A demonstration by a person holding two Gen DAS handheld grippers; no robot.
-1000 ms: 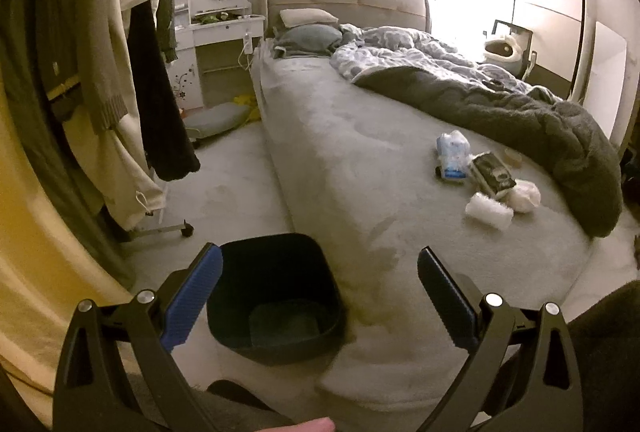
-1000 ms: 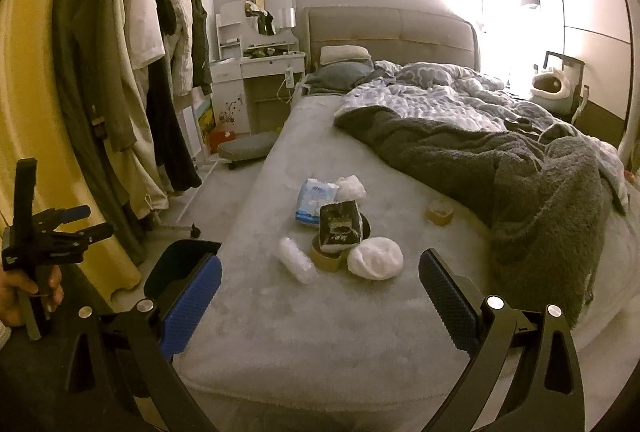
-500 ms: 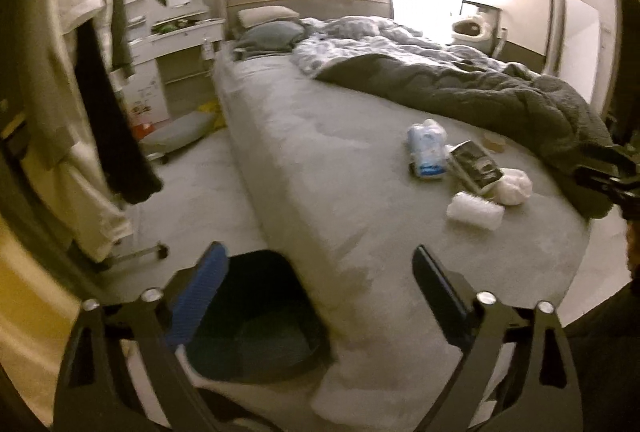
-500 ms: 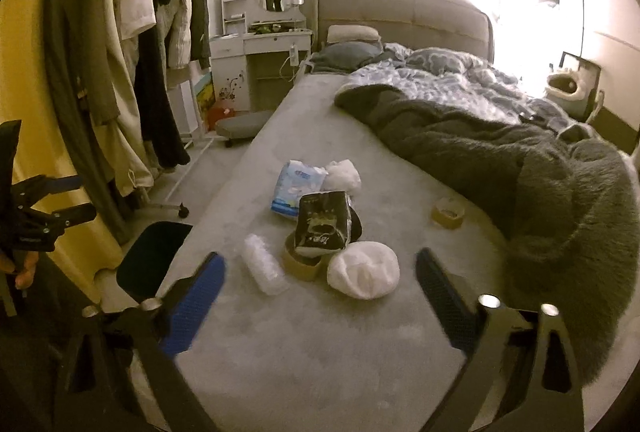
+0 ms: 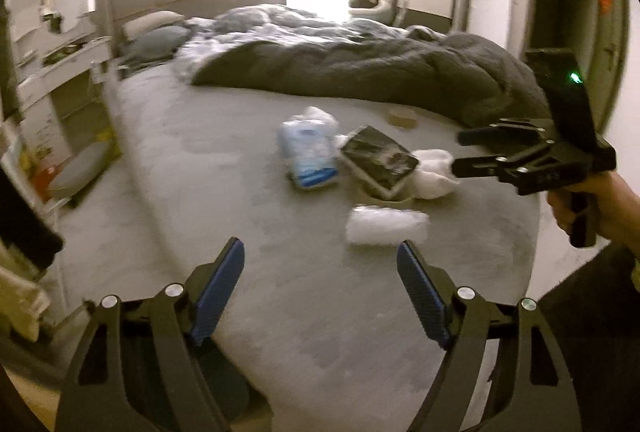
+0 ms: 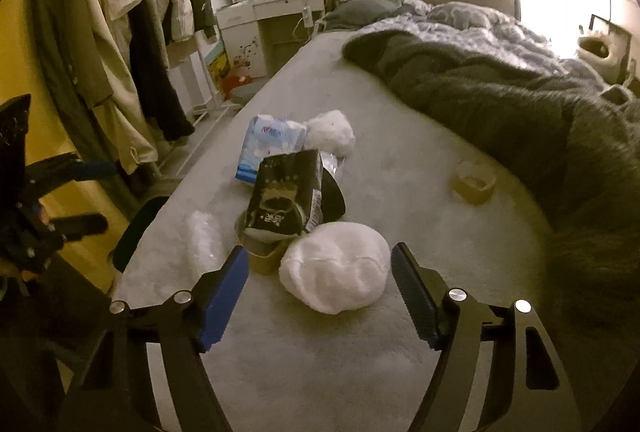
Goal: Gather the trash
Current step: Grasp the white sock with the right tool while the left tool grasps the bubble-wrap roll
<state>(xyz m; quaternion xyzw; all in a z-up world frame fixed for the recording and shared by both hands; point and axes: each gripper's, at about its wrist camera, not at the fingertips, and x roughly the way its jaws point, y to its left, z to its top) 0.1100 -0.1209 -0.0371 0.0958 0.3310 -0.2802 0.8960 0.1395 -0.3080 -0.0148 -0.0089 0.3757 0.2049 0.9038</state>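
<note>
While angled downward | right gripper (image 6: pixel 318 296) jaws closing | white wad (image 6: pixel 335 267) between, untouched

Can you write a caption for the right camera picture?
Open right gripper nears a white wad in trash on the bed.

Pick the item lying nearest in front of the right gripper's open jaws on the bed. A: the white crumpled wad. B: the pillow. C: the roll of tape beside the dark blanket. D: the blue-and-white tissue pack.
A: in the right wrist view the white crumpled wad lies just ahead of the right gripper, untouched between its open fingers.
</note>
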